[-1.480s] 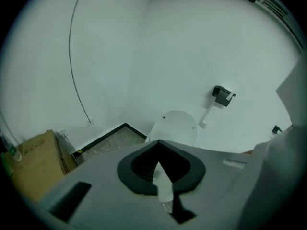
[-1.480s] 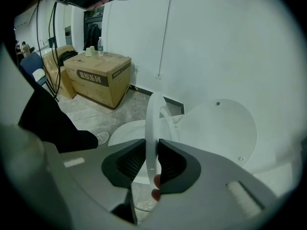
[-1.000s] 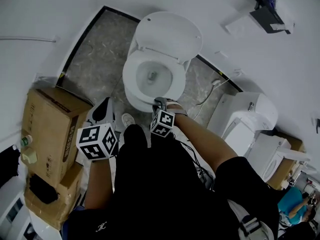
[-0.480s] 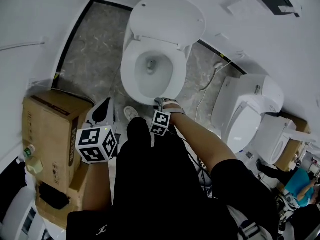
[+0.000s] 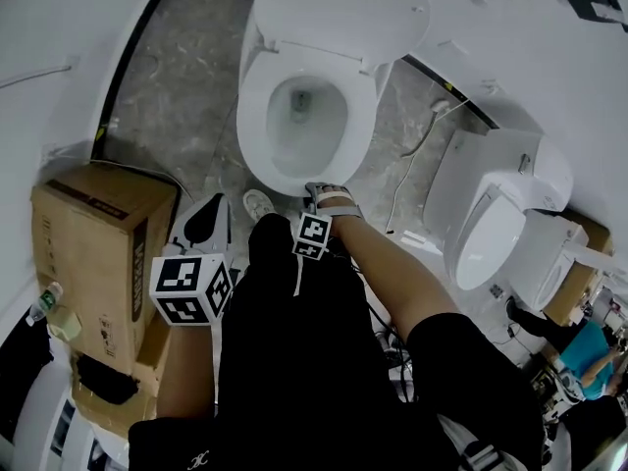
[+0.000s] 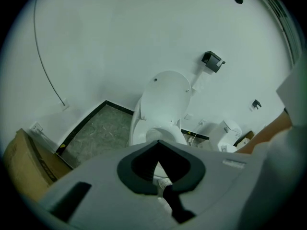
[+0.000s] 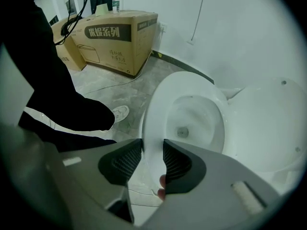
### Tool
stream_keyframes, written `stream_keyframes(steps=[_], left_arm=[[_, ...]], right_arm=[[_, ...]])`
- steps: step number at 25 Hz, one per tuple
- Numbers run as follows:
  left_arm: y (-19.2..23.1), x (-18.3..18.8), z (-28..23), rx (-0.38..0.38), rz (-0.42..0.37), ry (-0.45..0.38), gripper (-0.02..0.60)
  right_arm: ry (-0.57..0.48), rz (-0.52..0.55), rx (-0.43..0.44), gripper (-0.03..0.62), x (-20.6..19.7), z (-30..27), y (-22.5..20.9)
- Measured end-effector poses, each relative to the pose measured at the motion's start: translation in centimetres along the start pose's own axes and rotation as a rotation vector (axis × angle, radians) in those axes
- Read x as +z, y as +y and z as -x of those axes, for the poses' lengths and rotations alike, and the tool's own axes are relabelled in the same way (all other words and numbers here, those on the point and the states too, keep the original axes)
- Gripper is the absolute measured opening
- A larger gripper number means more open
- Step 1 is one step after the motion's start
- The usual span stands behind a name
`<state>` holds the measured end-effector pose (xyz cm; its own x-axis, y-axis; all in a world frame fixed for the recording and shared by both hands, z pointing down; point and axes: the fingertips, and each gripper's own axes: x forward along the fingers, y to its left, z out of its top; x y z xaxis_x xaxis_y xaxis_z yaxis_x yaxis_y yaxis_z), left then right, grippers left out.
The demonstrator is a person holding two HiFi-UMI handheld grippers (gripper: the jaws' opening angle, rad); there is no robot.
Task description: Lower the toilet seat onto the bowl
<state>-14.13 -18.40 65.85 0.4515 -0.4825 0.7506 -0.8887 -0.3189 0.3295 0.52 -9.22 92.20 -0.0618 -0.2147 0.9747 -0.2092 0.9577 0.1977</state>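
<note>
- Toilet seat (image 5: 257,116) lies down on toilet bowl (image 5: 294,135); lid (image 5: 343,8) stands up behind the bowl.
- Bowl holds a little water (image 5: 302,99) at the bottom.
- R tongs (image 7: 152,150) at the bowl's front, clamped on the seat's front edge, one pad on each side.
- L tongs (image 6: 156,143) closed, tips meeting, w/ nothing held, well back from the bowl by the person's leg.
- Cardboard box (image 5: 83,253) left of the bowl; second toilet (image 5: 491,224) to its right.
</note>
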Motion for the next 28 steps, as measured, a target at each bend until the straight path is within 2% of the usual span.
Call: stream_keyframes(steps=[7, 14, 19, 20, 21, 22, 25, 28], left_arm=[[1.2, -2.8, -1.9, -0.001, 0.009, 0.046, 0.009], [2.6, -5.1, -4.0, 0.001, 0.010, 0.084, 0.009], [2.6, -5.8, -4.9, -0.008, 0.010, 0.091, 0.008], [2.6, -5.8, -5.0, -0.009, 0.006, 0.093, 0.009], [2.6, -5.8, -5.0, -0.011, 0.002, 0.096, 0.009], [2.4, -5.8, -5.0, -0.014, -0.003, 0.097, 0.009], [1.8, -4.9, -4.6, -0.021, -0.015, 0.085, 0.009], [1.3, -3.4, -4.0, -0.022, -0.024, 0.058, 0.009]], right_arm=[[0.009, -0.047, 0.027, 0.132, -0.7, -4.2, 1.5], [0.063, -0.149, 0.096, 0.121, -1.2, -7.6, 2.2], [0.037, -0.165, 0.094, 0.114, -1.2, -8.3, 2.2], [0.034, -0.171, 0.095, 0.103, -1.2, -8.1, 2.3], [0.036, -0.187, 0.095, 0.065, -1.3, -7.9, 2.3], [0.041, -0.214, 0.093, 0.008, -1.5, -7.6, 2.4], [0.041, -0.333, 0.094, 0.008, -1.8, -6.2, 2.5], [-0.009, -0.503, 0.113, 0.008, -1.4, -3.6, 1.5]])
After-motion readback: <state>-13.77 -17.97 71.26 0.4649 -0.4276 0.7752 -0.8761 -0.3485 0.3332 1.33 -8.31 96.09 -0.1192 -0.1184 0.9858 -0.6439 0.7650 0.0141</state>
